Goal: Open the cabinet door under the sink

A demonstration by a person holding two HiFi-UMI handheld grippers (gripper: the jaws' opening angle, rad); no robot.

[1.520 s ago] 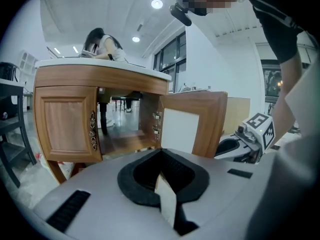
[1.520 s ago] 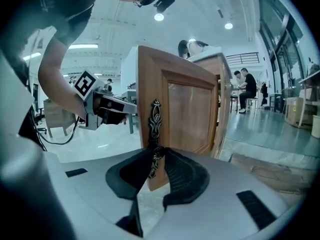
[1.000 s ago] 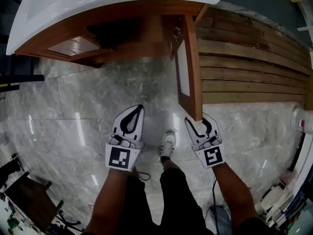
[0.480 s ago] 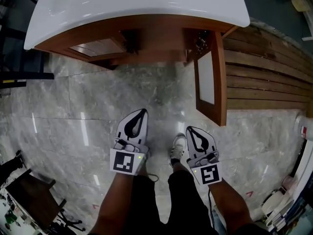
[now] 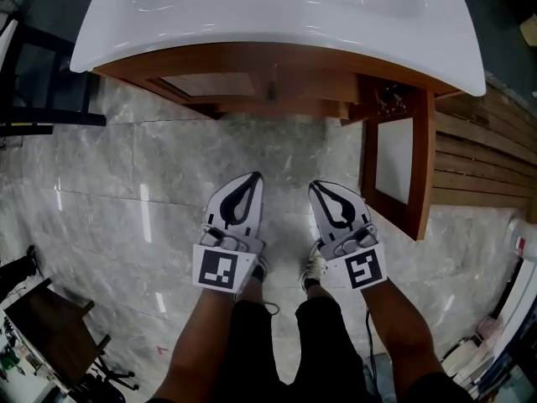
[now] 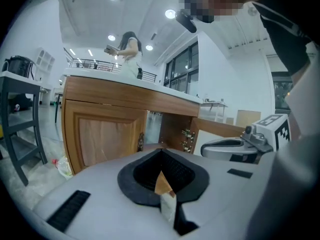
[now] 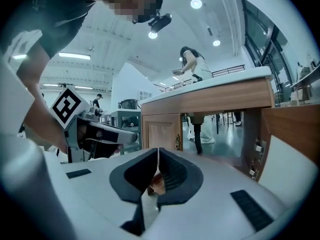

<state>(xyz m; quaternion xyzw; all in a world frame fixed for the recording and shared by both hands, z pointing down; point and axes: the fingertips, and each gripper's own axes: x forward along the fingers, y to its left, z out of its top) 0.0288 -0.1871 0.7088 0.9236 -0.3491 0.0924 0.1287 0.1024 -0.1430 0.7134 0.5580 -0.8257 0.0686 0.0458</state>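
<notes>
The wooden cabinet (image 5: 277,61) stands under the white sink (image 5: 277,11). Its right door (image 5: 415,175) is swung out wide, showing hinges (image 6: 187,136) and a drain pipe (image 7: 197,129) inside. The left door (image 5: 210,85) is closed. Both grippers hang side by side over the marble floor, well short of the cabinet. My left gripper (image 5: 252,177) is shut and holds nothing; in the left gripper view its tips (image 6: 161,151) point at the closed door (image 6: 107,136). My right gripper (image 5: 317,186) is also shut and empty, apart from the open door (image 7: 292,134).
A dark metal stool (image 5: 42,82) stands left of the cabinet. Wooden planks (image 5: 495,166) cover the floor on the right behind the open door. A dark table (image 5: 50,326) sits at lower left. Another person (image 6: 127,51) stands beyond the counter.
My right gripper has come off the open door's edge, closed its jaws and drawn back. The left gripper drew back too. The door stays swung out.
</notes>
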